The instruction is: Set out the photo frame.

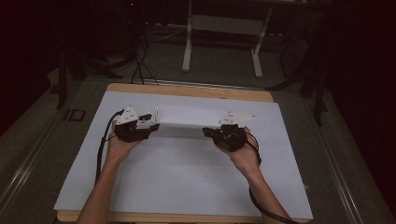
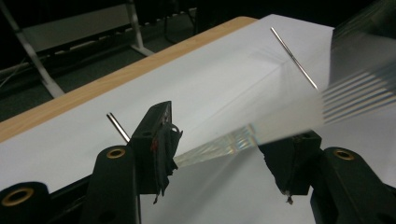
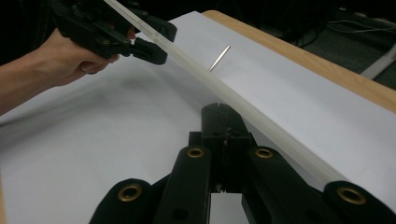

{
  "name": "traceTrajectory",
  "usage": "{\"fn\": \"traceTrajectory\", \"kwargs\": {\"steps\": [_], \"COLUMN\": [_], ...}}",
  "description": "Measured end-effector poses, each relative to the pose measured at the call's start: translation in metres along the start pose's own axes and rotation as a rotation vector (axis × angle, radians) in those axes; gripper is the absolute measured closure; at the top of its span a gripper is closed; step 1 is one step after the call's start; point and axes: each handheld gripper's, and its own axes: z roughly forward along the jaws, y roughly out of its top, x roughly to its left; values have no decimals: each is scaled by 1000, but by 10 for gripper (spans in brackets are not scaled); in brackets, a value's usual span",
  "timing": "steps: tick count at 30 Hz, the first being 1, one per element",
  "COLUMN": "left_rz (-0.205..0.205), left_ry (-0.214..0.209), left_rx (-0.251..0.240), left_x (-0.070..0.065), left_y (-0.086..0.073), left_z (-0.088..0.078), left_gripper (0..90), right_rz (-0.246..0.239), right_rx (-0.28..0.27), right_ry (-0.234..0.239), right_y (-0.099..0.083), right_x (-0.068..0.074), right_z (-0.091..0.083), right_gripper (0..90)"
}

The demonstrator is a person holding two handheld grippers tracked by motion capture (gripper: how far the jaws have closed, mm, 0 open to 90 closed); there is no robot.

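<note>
A long clear plastic plate [image 1: 187, 122] spans between my two grippers above the white sheet. My left gripper [image 1: 152, 121] is at its left end. In the left gripper view the jaws [image 2: 224, 149] stand apart, with the plate's end [image 2: 355, 84] lying between them and no pad clearly pressing on it. At the plate's right end is my right gripper [image 1: 208, 132]. In the right gripper view its jaws [image 3: 223, 112] are together and the plate's edge [image 3: 261, 121] runs past their right side. A thin metal pin [image 1: 156, 112] stands by the left end.
White paper [image 1: 187, 186] covers the wooden table [image 1: 187, 91]. A second thin metal pin [image 2: 117, 127] shows behind the left jaw. A white desk frame [image 1: 222, 42] and cables [image 1: 140, 60] stand on the dark floor beyond the table's far edge.
</note>
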Motion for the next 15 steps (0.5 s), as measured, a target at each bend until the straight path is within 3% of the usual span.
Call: {"fn": "traceTrajectory", "kwargs": {"steps": [7,10,15], "left_rz": [-6,-10,-14], "left_ry": [4,0,-3], "left_rx": [3,10,16], "left_x": [2,4,5], "left_y": [3,5,7], "left_z": [1,2,2], "left_gripper": [472,473,473], "right_rz": [-29,-64,-39], "right_rx": [-29,-47,-29], "right_ry": [-45,-46,-70], "right_y": [-1,-5,-15], "right_x": [-4,-1,-11], "right_z": [0,-2,-2], "right_gripper": [865,765,709]}}
